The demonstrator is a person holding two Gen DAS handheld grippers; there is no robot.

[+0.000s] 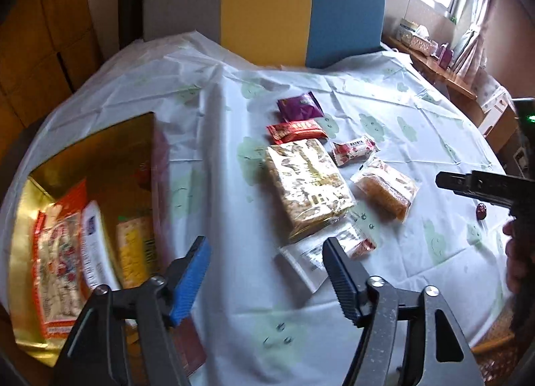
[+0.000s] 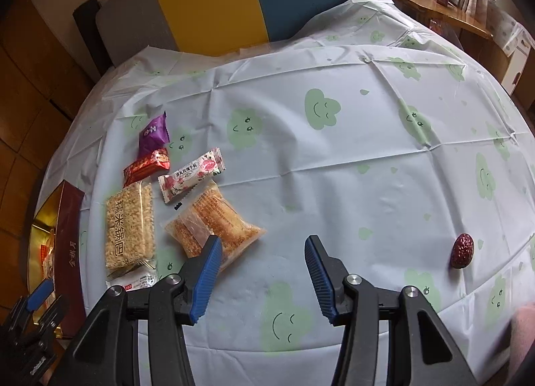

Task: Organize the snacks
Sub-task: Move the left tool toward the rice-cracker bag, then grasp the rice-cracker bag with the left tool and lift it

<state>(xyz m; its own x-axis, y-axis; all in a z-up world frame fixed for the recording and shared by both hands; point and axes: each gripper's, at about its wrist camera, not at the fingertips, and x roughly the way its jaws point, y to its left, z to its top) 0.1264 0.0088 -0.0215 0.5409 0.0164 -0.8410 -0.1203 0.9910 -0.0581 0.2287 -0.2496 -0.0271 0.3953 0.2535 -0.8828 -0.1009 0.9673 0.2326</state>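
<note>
Left gripper (image 1: 265,257): jaws spread wide with nothing between them, hanging over the white tablecloth between the box and the loose snacks.
Right gripper (image 2: 264,260): jaws apart and empty, over bare cloth; its left finger (image 2: 209,274) overlaps the edge of the clear bag in the right wrist view.
Gold-lined open box (image 1: 100,152): at the table's left edge, holding an orange-and-white printed packet (image 1: 57,269), a white packet (image 1: 95,245) and a yellow packet (image 1: 133,252).
Large clear pack of puffed rice cake (image 2: 130,227): flat on the cloth, just right of the box.
White flat sachet (image 1: 314,252): near end of the rice pack, partly tucked under it.
Purple foil packet (image 2: 153,134): farthest of the loose group.
Red foil packet (image 2: 147,165): touching the purple one, nearer side.
White rose-print candy bar (image 2: 192,173): right of the red packet.
Clear bag of golden crisp snack (image 2: 214,222): below the candy bar.
Tablecloth, white plastic with green smiling clouds (image 2: 334,168): covers the round table.
Red dried date (image 2: 462,250): alone at the far right, well apart from the rest.
</note>
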